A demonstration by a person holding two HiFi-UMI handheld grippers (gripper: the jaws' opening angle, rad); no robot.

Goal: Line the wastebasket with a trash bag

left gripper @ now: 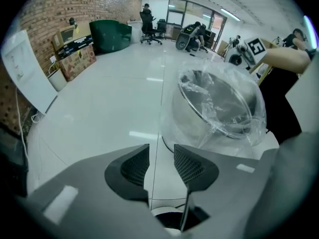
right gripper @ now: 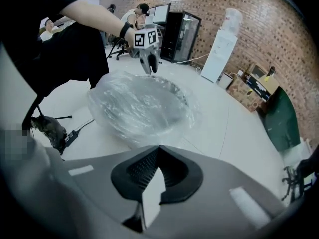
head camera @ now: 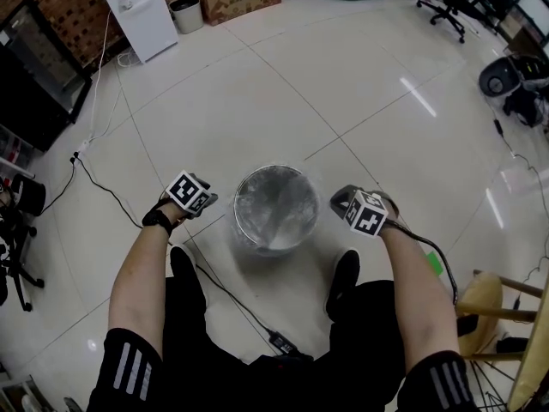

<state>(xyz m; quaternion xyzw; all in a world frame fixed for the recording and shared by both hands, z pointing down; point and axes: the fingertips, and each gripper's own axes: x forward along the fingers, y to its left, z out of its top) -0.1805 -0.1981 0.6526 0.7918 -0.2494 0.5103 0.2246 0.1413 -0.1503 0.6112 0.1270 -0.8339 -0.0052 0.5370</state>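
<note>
wastebasket on the floor between the two grippers, clear trash bag inside and draped over its rim. left hand-held gripper released, jaws apart, nothing between them. right hand-held gripper clenched, empty, near the opposite side.

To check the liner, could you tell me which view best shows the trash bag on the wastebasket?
The left gripper view: the trash bag drapes visibly over the wastebasket's rim. The head view looks straight into it; the right gripper view shows crinkled plastic.
</note>
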